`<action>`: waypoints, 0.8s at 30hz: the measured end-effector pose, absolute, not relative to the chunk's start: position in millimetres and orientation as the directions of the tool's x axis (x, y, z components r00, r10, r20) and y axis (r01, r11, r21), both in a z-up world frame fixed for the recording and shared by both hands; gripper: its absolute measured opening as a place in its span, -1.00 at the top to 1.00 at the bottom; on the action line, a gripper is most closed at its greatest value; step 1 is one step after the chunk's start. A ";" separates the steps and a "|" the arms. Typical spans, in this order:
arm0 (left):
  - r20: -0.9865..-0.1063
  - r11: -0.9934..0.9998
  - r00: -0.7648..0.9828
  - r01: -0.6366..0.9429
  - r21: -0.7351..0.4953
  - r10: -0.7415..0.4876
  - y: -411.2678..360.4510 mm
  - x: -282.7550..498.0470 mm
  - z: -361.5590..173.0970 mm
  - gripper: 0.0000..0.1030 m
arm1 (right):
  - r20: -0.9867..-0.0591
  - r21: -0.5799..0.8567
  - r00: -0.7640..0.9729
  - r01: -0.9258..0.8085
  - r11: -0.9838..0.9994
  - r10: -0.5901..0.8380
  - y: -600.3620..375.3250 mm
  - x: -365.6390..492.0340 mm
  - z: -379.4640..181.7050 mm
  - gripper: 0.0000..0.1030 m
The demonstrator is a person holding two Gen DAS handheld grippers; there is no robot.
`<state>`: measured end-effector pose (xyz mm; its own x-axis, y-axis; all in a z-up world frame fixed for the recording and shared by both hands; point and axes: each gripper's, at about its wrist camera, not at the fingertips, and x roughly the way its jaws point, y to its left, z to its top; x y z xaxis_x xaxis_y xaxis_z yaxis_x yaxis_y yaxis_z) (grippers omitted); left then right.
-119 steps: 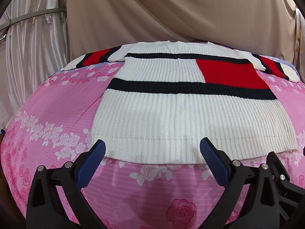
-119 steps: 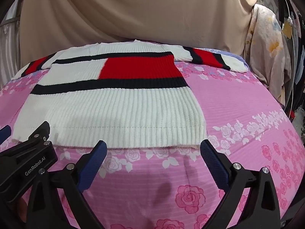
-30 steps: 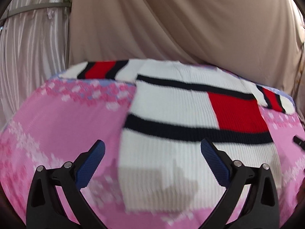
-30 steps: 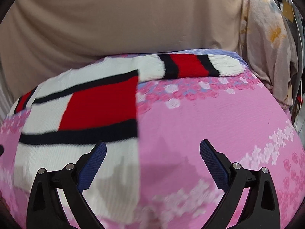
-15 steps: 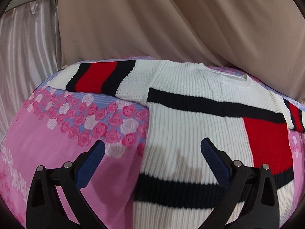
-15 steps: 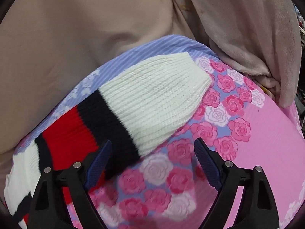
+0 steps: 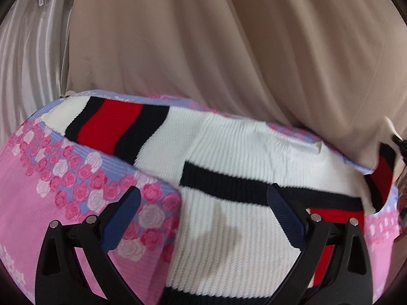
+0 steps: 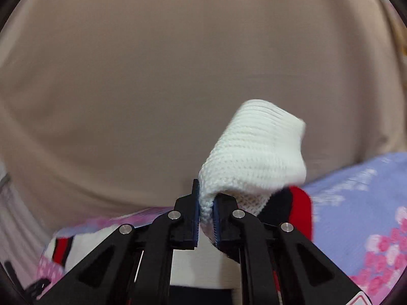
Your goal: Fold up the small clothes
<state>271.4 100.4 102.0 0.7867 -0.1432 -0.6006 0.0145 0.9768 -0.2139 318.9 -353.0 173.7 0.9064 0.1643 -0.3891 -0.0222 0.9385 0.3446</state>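
Observation:
A white knitted sweater [image 7: 229,241] with navy and red stripes lies flat on the pink rose-print bed cover [image 7: 51,203]. My left gripper [image 7: 203,218] hovers open above the sweater's left shoulder, nothing between its blue pads; the left sleeve [image 7: 114,127] stretches away to the upper left. In the right wrist view my right gripper [image 8: 205,214] is closing, its pads pinching the white cuff of the right sleeve [image 8: 254,152]. That cuff is lifted off the bed and stands above the fingers, with the navy and red bands [image 8: 297,211] hanging behind.
A beige curtain [image 7: 229,50] hangs close behind the far edge of the bed. A pale striped drape and a metal rail [image 7: 33,50] stand at the left. The cover turns lilac with roses [image 8: 368,190] near the far edge.
My right gripper closed on the right sleeve's white cuff and lifted it off the bed. The left gripper moved further up over the sweater's left shoulder, staying open.

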 end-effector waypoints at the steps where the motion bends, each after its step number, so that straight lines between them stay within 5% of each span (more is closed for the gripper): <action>1: -0.594 0.969 0.785 0.032 -0.245 -0.176 99.1 274.7 104.4 -0.89 | -0.404 0.326 0.881 -0.114 0.939 0.247 -311.5 329.9 169.3 0.74; 3: -0.591 0.946 0.767 0.059 -0.320 -0.248 95.9 285.5 104.6 -0.90 | -0.467 0.265 0.816 -0.239 0.934 0.341 -228.6 351.3 141.0 0.63; 4: -0.587 0.929 0.755 0.080 -0.362 -0.294 93.8 292.3 102.4 -0.90 | -0.508 0.231 0.787 -0.265 0.936 0.349 -197.9 360.2 121.7 0.32; 5: -0.593 0.914 0.737 0.084 -0.398 -0.326 90.8 301.8 98.0 -0.90 | -0.549 0.195 0.766 -0.272 0.942 0.335 -175.3 367.6 103.0 0.21; 8: -0.624 0.864 0.660 0.078 -0.497 -0.419 84.4 332.6 75.6 -0.90 | -0.629 0.126 0.718 -0.283 0.951 0.297 -146.8 363.5 63.3 0.23; 12: -0.662 0.816 0.573 0.019 -0.578 -0.483 83.5 361.7 39.8 -0.90 | -0.620 0.137 0.749 -0.189 0.972 0.233 -194.2 327.2 69.5 0.14; 16: -0.663 0.782 0.549 -0.026 -0.623 -0.510 78.2 373.9 21.5 -0.89 | -0.602 0.123 0.796 0.013 0.992 0.064 -273.9 288.3 76.3 -0.28; 19: -0.636 0.774 0.559 0.016 -0.633 -0.532 66.4 383.4 26.4 -0.88 | -0.634 0.170 0.773 0.183 0.968 -0.035 -329.1 288.9 74.0 -0.32; 22: -0.616 0.771 0.563 0.060 -0.634 -0.551 45.5 396.0 29.1 -0.78 | -0.664 0.293 0.747 0.232 0.927 0.023 -361.0 304.2 62.6 -0.33; 24: -0.633 0.787 0.546 0.085 -0.611 -0.549 30.2 407.4 26.2 -0.40 | -0.687 0.325 0.725 0.244 0.914 0.051 -373.0 316.0 56.3 -0.33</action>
<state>407.4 30.2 26.2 0.5460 -0.5493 -0.6325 0.0848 0.7874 -0.6106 316.0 -373.0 56.3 0.7249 0.0507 -0.6870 0.2437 0.9139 0.3246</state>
